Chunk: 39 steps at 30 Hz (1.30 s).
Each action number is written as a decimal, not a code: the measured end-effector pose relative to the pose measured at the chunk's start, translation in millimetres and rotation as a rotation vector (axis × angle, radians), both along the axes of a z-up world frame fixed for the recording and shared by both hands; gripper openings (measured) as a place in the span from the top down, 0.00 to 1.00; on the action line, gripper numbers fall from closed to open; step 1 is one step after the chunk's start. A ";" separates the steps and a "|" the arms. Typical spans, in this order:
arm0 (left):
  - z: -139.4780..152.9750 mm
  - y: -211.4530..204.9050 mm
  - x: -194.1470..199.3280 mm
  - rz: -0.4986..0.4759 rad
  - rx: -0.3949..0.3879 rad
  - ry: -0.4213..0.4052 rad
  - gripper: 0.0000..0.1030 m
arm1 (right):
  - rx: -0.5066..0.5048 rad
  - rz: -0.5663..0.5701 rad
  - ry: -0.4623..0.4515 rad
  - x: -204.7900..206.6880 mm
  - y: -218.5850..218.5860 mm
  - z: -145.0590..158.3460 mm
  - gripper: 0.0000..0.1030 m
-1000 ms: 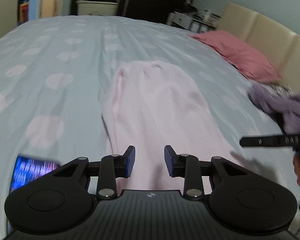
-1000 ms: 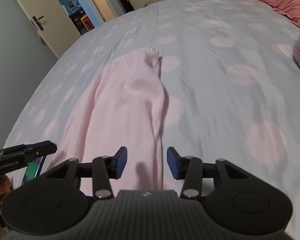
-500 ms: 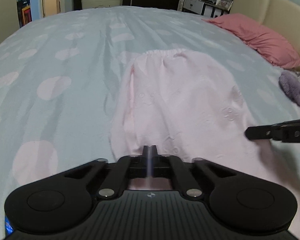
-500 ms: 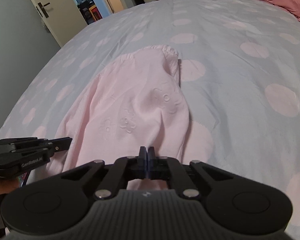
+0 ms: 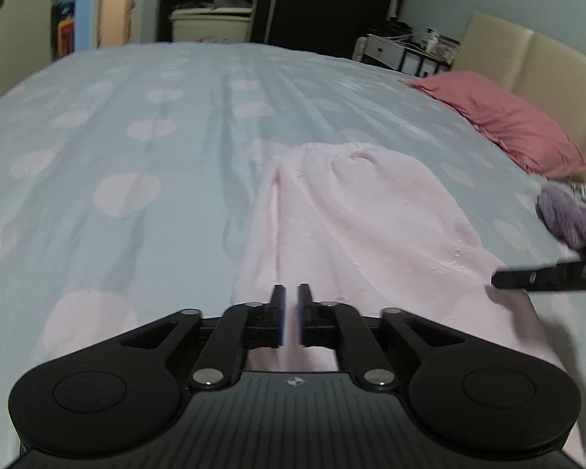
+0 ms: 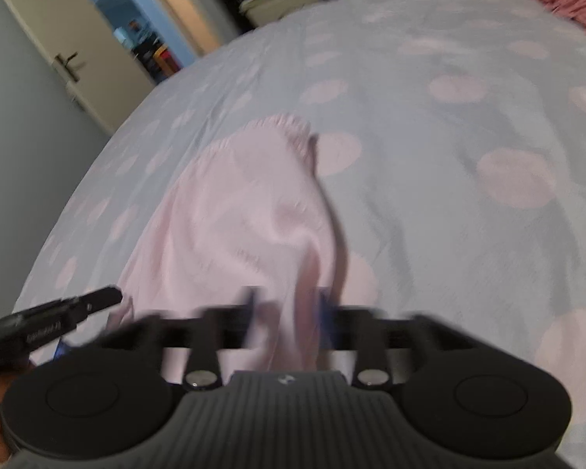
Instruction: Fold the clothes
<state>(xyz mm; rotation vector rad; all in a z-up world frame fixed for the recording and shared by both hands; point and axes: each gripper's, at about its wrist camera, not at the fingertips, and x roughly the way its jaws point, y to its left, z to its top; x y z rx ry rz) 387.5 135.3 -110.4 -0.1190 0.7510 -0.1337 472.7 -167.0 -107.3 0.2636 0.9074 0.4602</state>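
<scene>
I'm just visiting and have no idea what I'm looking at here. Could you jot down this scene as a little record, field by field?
Place: bedroom, work done on a bed with a pale blue, pink-spotted cover
Garment: pale pink garment lying lengthwise on the cover, gathered hem at the far end
Left gripper: nearly closed on the near edge of the cloth
Right gripper: blurred; a ridge of the cloth runs between its fingers
Other items: pink pillow by the headboard, purple clothing at the right
Stage: near edge gripped at two points, no fold made yet
</scene>
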 end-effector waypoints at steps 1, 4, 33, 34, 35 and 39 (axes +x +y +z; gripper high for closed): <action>-0.2 -2.1 0.4 -0.014 0.003 -0.010 0.73 | 0.000 0.000 -0.001 -0.1 0.9 -0.3 0.50; -7.4 -9.2 6.9 -0.044 0.039 -0.001 0.64 | -0.001 -0.002 -0.004 -0.6 3.8 -1.2 0.50; 76.4 -23.8 -260.6 -0.173 -0.042 0.001 0.73 | 0.139 0.080 0.029 -250.9 -103.5 84.0 0.50; 75.9 -23.1 -281.3 -0.180 -0.041 0.005 0.71 | 0.151 0.077 0.034 -270.5 -110.3 85.9 0.48; 73.1 -21.0 -301.6 -0.179 -0.047 0.014 0.66 | 0.163 0.074 0.040 -290.1 -117.2 87.8 0.45; 49.4 -13.1 -371.1 -0.159 -0.105 0.088 0.60 | 0.190 0.063 0.088 -368.9 -139.0 74.8 0.43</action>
